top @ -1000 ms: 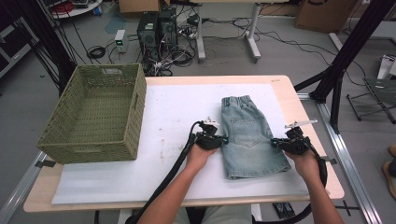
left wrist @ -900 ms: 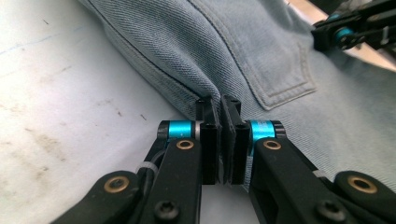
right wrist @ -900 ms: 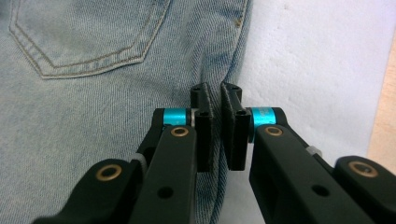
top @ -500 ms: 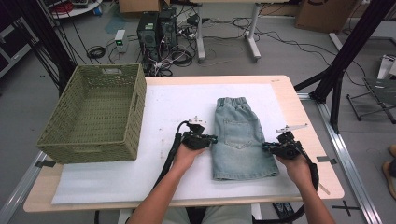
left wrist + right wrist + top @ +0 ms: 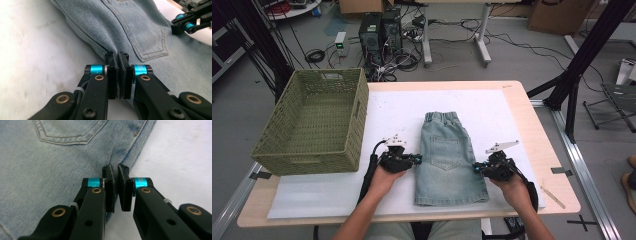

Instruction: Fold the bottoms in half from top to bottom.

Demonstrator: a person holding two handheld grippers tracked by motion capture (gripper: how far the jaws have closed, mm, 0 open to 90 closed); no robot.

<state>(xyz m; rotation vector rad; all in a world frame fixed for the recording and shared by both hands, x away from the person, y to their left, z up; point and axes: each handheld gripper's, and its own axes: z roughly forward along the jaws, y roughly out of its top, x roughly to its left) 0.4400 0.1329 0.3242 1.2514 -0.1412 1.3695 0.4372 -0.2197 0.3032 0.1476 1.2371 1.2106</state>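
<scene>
While both jaws pinch the denim shorts [image 5: 450,160] by the sides, left gripper [image 5: 117,57] and right gripper [image 5: 115,169], next: fold gently, keeping both pinches tight.

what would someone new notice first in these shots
The denim shorts lie flat mid-table on the white mat, waistband away from the person. The left gripper and right gripper each pinch a side edge of them, jaws shut on the fabric. A green wicker basket stands empty at the table's left.
</scene>
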